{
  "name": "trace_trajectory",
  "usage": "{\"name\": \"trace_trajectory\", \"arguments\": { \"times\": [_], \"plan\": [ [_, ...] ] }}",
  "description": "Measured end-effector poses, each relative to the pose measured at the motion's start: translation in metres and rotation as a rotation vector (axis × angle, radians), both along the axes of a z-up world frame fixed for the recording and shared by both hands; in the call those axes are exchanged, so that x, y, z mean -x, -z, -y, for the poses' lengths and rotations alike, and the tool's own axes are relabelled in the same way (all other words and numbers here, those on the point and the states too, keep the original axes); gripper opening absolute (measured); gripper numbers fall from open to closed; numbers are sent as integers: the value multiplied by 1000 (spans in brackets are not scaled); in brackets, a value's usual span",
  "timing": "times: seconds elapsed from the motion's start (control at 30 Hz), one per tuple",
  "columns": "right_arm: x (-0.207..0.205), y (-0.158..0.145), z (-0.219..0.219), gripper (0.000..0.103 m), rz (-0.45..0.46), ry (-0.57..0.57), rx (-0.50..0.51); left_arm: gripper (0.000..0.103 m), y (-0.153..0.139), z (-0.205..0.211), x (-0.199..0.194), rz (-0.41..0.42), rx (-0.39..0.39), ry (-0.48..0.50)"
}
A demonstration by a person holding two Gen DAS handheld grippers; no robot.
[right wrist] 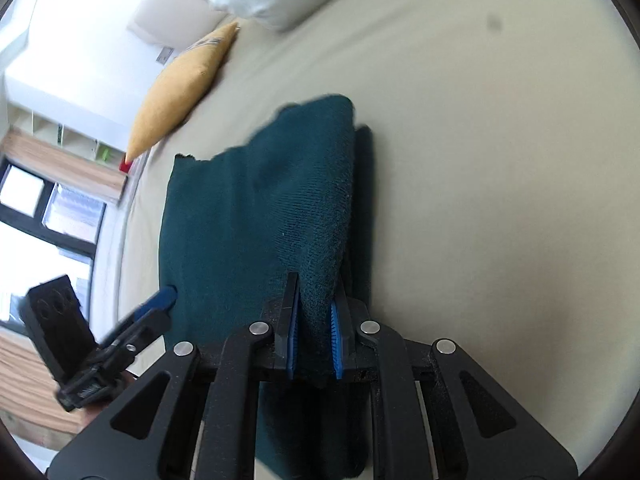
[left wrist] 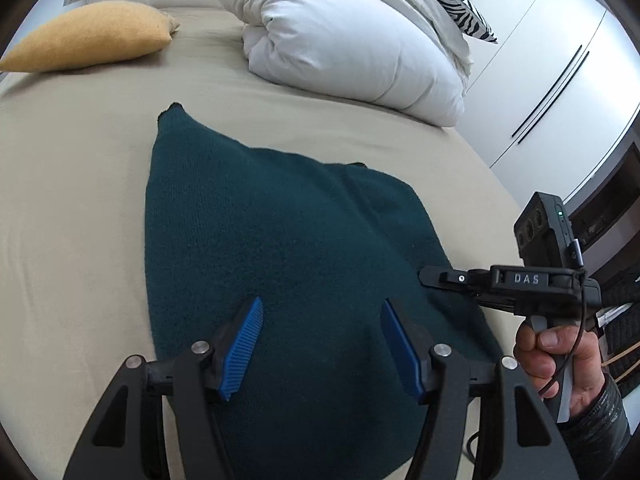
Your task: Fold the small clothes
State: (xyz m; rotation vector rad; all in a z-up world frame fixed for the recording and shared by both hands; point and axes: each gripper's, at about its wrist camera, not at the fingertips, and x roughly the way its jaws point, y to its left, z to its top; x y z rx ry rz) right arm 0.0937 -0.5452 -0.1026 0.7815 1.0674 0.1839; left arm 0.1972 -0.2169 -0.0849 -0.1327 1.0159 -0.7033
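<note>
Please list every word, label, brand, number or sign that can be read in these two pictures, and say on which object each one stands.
"DAS": raised letters on the black body of the right gripper, seen in the left wrist view.
The yellow cushion bears a dark marking in the right wrist view, too blurred to read.
Nothing readable on the green knit garment, the white duvet or the left gripper.
</note>
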Motion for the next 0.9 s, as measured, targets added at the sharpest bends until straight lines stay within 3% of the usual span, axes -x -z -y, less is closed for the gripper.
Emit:
{"name": "trace_trajectory", "arguments": {
  "times": [0.1,0.2,0.3,0.37,0.4,0.5,0.57,0.63,0.73,0.8,0.9],
  "plan": [
    [2,17,8,11,6,31,-107,63,4,1,1,20,-25,19],
    [7,12,10,13,12,33,-99,63,6,3,3,31,-44,25],
    [12,-13,3,20,-6,78,67,63,7,4,5,43,-47,29],
    [22,-43,-3,20,52,120,177,63,8,5,6,55,-54,33],
    [32,-59,-9,20,120,100,146,63,8,5,6,57,-55,32],
    [46,-71,-30,22,199,6,38,63,8,3,6,49,-45,22],
    [50,-57,-40,27,169,-51,21,63,9,3,6,45,-43,23],
    [52,-24,-33,27,74,-52,-3,62,10,2,5,39,-41,30],
    [70,9,-4,4,83,1,-148,61,11,-2,5,29,-31,32],
    [83,12,5,1,77,17,-168,61,12,-3,4,30,-25,35],
    [100,8,0,1,71,-17,-97,61,14,-3,8,50,-31,40]
  ]
}}
